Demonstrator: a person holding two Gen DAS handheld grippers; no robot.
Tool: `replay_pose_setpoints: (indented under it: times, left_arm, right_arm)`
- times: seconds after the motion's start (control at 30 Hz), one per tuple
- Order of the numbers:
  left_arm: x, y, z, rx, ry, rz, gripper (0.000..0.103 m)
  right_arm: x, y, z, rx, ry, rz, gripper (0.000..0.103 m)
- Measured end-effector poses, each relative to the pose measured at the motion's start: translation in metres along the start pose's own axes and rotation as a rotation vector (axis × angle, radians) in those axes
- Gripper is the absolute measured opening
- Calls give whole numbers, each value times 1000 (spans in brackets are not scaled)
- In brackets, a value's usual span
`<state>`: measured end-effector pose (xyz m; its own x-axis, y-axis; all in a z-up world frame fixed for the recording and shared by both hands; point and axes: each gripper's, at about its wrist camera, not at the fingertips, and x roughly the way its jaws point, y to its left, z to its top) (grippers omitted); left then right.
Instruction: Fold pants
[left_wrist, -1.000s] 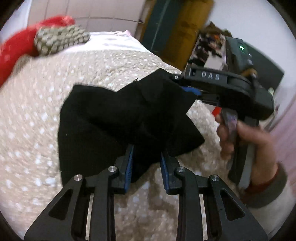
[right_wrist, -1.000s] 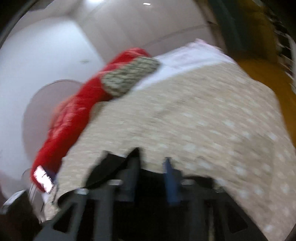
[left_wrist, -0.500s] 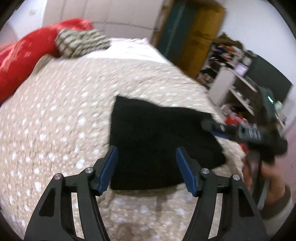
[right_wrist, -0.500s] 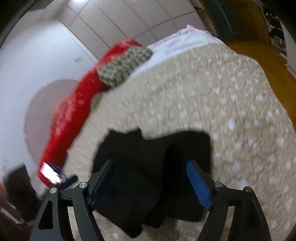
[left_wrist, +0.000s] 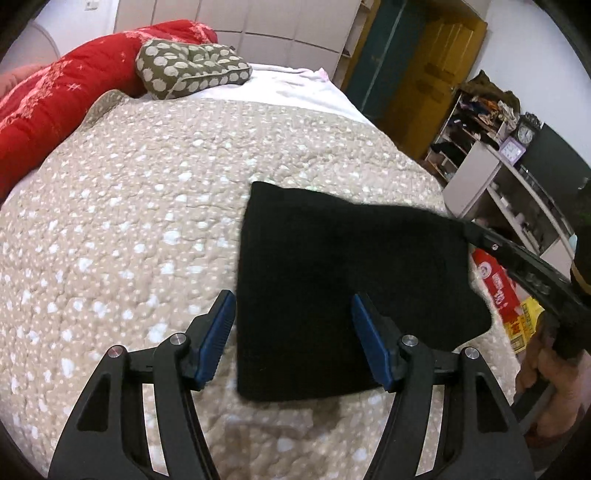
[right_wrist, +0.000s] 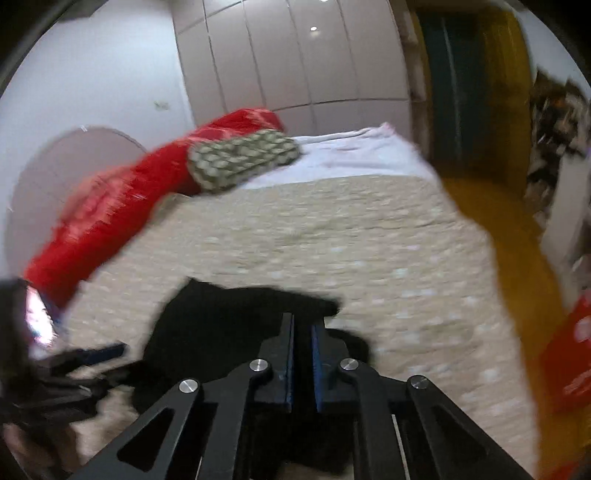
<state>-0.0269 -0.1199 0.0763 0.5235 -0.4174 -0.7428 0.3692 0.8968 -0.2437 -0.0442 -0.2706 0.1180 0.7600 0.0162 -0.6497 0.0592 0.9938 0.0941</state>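
a: your left gripper (left_wrist: 291, 339) has its jaws wide and holds nothing; it hangs over the near edge of the pants (left_wrist: 343, 291). your right gripper (right_wrist: 302, 354) has its jaws drawn narrow, nearly together, right at the pants' right side. the blur keeps me from telling whether any cloth sits between the blue pads.

b: so what could go wrong from here?

a: if you do have an edge pinched on the right and you pull, i'd expect the top layer to slide off the ones below and the stack to come open, since nothing on the left pins it. the pants also lie toward the right edge of the bed (left_wrist: 147, 221), so a hard drag that way might carry a corner over the side.

b: and how do the pants look?

a: black, folded into a compact, roughly square bundle lying flat on the spotted quilt. the far and left edges are straight. the near right corner bulges out in a rounded lobe, so the layers there don't seem quite matched. the fold looks close to done. i'd press that corner in, not tug it.
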Motion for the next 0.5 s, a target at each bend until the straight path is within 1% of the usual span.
replay_pose_setpoints:
  times: [0.03,0.07,0.1,0.13,0.17,0.2,0.27,0.3,0.33,0.4,0.47,0.5]
  left_arm:
    - [7,-3,-2,7,29,14,65]
    - [13,-6,-4,17,48,34,65]
    - [16,-8,-6,33,49,62,65]
    - [15,-10,-6,49,41,76,65]
    - [13,-10,-5,55,35,74,65]
    - [10,-9,-4,51,29,66,65]
    - [8,-5,1,29,21,61,65]
    - [7,-3,4,22,18,62,65]
    - [6,-2,8,18,14,66,65]
    - [6,0,15,5,-4,79,65]
    - [4,1,21,-8,-21,80,65]
    - [4,2,24,-13,-28,82,65]
  right_arm:
    - [5,-6,-2,6,18,-41,6]
    - [19,-15,-6,31,56,-52,5]
    - [33,-24,-10,67,100,-18,5]
    - [41,-33,-14,104,125,31,5]
    - [43,-37,-16,135,146,62,5]
    - [36,-38,-16,131,133,60,6]
    - [8,-34,-10,84,47,35,6]
    - [1,-33,-8,80,35,34,7]
    - [-6,-31,-4,82,27,53,7]
    - [-19,-23,2,91,18,117,8]
    - [-23,-12,6,96,25,176,12]
    - [-21,-6,7,94,34,204,19]
